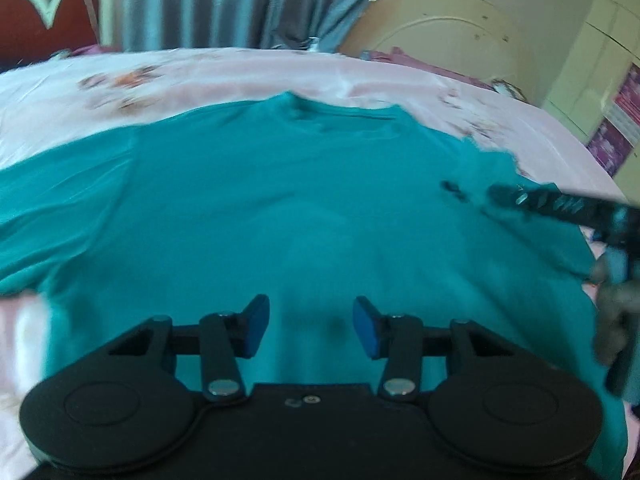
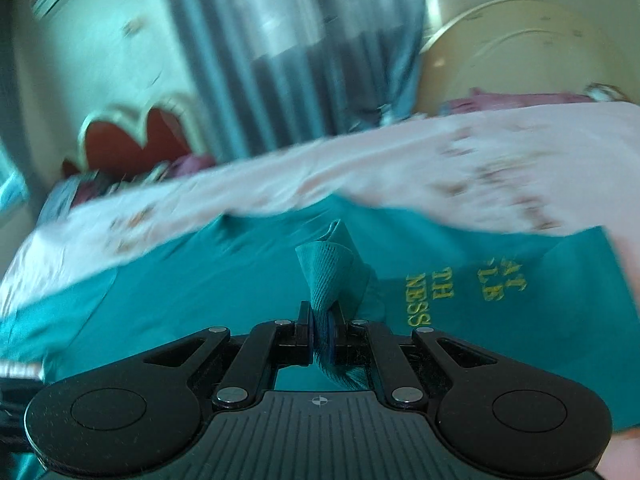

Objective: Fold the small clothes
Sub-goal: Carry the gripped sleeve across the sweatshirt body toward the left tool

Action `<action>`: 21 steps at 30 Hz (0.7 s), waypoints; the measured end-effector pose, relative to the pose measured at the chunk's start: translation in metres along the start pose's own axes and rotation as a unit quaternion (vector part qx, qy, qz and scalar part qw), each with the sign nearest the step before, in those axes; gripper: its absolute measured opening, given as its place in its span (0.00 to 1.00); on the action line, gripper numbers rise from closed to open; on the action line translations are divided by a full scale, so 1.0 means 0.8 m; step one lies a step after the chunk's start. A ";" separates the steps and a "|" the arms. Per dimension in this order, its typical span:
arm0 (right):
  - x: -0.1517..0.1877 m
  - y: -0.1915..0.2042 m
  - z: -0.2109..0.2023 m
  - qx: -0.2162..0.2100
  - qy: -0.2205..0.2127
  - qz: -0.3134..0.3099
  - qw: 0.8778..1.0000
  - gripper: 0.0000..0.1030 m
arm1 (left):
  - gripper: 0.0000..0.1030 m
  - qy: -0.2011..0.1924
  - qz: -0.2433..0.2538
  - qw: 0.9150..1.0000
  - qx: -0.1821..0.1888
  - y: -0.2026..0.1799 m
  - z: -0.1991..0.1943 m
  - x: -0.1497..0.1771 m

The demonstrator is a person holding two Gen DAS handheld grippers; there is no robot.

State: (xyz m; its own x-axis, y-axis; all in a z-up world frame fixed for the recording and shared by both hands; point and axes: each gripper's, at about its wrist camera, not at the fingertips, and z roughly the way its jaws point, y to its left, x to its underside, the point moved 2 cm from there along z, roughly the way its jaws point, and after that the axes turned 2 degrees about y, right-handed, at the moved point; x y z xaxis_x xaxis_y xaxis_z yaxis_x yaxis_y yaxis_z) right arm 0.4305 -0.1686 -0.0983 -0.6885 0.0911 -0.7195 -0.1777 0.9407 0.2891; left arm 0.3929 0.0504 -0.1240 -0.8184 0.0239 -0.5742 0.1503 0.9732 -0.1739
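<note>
A teal T-shirt (image 1: 248, 208) lies spread on a pink floral bedsheet (image 1: 200, 76), collar at the far side. My left gripper (image 1: 311, 326) is open and empty, just above the shirt's lower middle. My right gripper (image 2: 323, 326) is shut on a bunched fold of the teal shirt (image 2: 330, 276), which sticks up between the pads. Part of the shirt is turned over, showing yellow lettering (image 2: 436, 296). The right gripper also shows in the left wrist view (image 1: 520, 196) at the shirt's right sleeve.
A cream and red headboard (image 1: 52, 4) stands at the back left. Grey curtains (image 1: 240, 0) hang behind the bed. A cream wardrobe (image 1: 460, 32) stands at the back right. The bed edge (image 1: 592, 168) runs along the right.
</note>
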 end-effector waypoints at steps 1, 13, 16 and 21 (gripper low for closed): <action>0.008 0.012 0.015 -0.003 0.012 -0.009 1.000 0.05 | 0.51 0.000 -0.008 1.000 0.003 0.008 -0.002 0.001; 0.060 -0.029 -0.047 0.065 0.029 -0.037 0.997 0.58 | 0.70 -0.007 -0.066 0.988 0.141 -0.021 0.043 -0.037; 0.076 -0.077 -0.085 0.092 0.034 0.015 0.995 0.45 | 0.69 0.012 -0.072 0.984 0.163 -0.045 0.075 -0.045; 0.086 -0.144 -0.125 0.161 0.012 0.095 0.982 0.45 | 0.64 0.027 -0.049 0.984 0.167 -0.082 0.110 -0.056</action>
State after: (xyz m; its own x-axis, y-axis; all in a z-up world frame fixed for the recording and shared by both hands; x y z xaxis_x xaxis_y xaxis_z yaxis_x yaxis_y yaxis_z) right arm 0.3327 -0.3032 -0.1179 -0.7049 0.2706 -0.6556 0.1848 0.9625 0.1986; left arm 0.4684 -0.0347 -0.1573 -0.8652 -0.0446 -0.4995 0.2359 0.8428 -0.4838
